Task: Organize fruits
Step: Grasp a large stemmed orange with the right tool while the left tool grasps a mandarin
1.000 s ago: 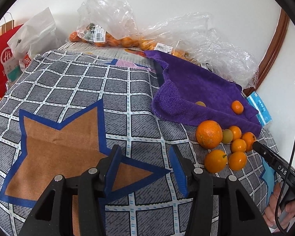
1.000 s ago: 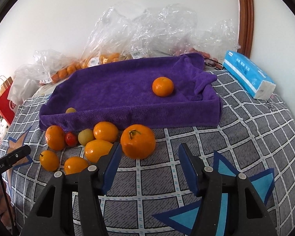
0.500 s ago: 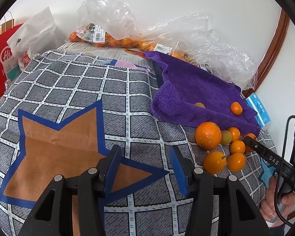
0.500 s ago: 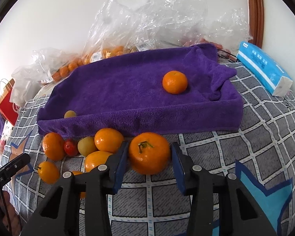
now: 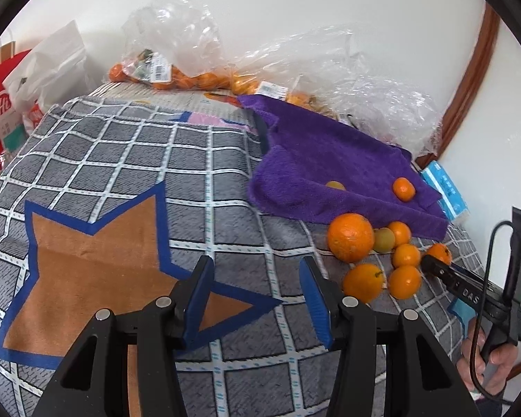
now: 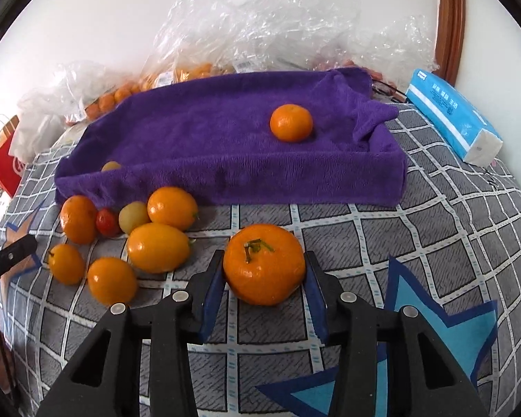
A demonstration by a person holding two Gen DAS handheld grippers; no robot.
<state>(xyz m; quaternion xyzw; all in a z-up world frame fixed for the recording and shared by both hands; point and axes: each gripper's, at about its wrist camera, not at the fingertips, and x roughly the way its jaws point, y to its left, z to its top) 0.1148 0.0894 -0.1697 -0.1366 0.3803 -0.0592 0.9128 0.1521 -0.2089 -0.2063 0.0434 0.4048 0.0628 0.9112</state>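
Note:
My right gripper (image 6: 264, 271) is shut on a large orange with a green stem (image 6: 264, 268), held just above the checked cloth. A purple towel tray (image 6: 225, 177) lies beyond it and holds a small orange (image 6: 291, 122) and a yellowish fruit (image 6: 111, 166). Several loose oranges (image 6: 158, 247), a red tomato (image 6: 107, 221) and a pale fruit (image 6: 132, 216) lie in front of the tray at left. My left gripper (image 5: 255, 297) is open and empty over the orange star pattern; the fruit pile (image 5: 350, 237) lies to its right.
Clear plastic bags of oranges (image 6: 191, 69) lie behind the tray. A blue tissue pack (image 6: 451, 118) lies at right. A red paper bag (image 5: 0, 114) and white bag (image 5: 48, 66) stand at far left. The wall is close behind.
My right gripper moved forward around the large orange, shut on it and drew it away from the pile. My left gripper stayed open and shifted only slightly.

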